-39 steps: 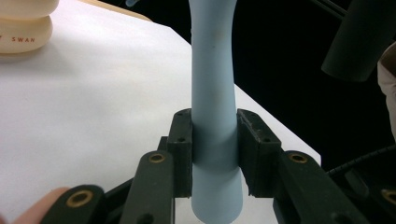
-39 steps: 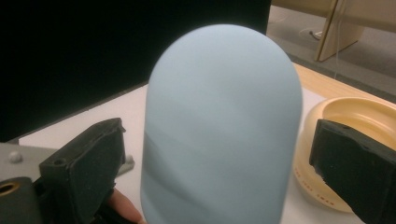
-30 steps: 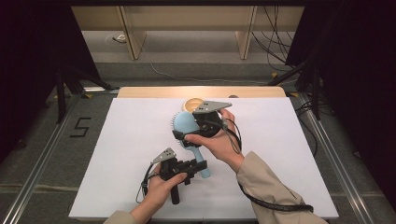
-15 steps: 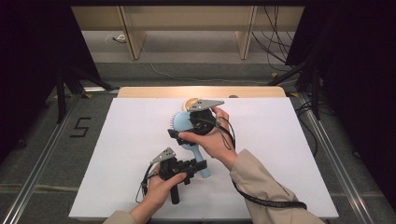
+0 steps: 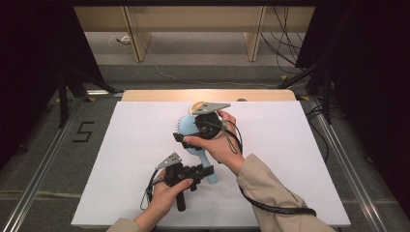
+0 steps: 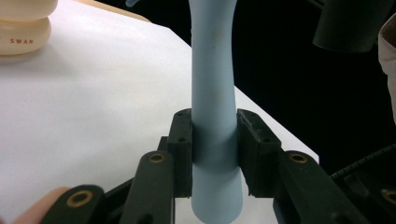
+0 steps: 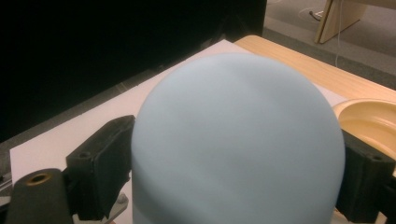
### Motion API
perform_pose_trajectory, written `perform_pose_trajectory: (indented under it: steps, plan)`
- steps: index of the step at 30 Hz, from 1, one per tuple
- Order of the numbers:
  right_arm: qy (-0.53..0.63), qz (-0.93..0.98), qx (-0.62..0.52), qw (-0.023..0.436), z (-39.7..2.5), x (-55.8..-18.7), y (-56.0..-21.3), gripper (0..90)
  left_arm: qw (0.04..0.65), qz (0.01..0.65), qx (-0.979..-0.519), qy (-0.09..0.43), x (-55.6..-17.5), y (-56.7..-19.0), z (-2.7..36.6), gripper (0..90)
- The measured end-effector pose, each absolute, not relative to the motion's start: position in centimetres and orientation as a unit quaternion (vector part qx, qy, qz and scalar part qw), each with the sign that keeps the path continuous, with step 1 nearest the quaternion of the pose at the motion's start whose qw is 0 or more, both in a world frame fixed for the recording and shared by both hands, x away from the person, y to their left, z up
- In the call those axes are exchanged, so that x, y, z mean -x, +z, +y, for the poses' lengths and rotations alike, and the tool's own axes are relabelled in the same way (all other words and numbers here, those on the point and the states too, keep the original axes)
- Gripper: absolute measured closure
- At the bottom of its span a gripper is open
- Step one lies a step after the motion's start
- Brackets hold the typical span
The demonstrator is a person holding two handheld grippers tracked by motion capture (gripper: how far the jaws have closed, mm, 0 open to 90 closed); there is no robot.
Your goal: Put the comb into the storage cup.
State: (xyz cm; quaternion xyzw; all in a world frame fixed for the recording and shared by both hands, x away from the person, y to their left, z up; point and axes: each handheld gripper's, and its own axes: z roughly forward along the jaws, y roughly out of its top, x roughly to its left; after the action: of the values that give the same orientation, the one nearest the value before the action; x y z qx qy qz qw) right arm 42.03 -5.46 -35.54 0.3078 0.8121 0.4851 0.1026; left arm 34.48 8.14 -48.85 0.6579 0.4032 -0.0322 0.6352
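A light blue hairbrush [image 5: 186, 126] is held between both grippers above the white table sheet [image 5: 290, 159]. My left gripper [image 5: 203, 172] is shut on the brush's handle [image 6: 212, 70] near its end, with both pads pressed against it [image 6: 215, 154]. My right gripper [image 5: 185, 132] is shut across the brush's rounded head [image 7: 238, 135], one jaw on each side [image 7: 233, 172]. Bristles show along the head's far left edge in the high view.
A cream round container [image 5: 197, 105] marked SWAN [image 6: 23, 28] stands at the back of the sheet just behind the brush head, next to the bare wooden table edge [image 5: 261, 95]. Cables trail from both grippers towards the front edge.
My right gripper and the brush head have shifted a little to the left. The left gripper has stayed in place on the handle.
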Motion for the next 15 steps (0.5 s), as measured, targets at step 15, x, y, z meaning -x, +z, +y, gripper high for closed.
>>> perform_pose_trajectory:
  steps: [15]
  plan:
    - [0.482,0.812,-0.313,0.101,-5.27,-42.03,-35.7,15.8,0.635,0.405,-0.657,-0.03,-34.49,-48.78,8.21,67.7]
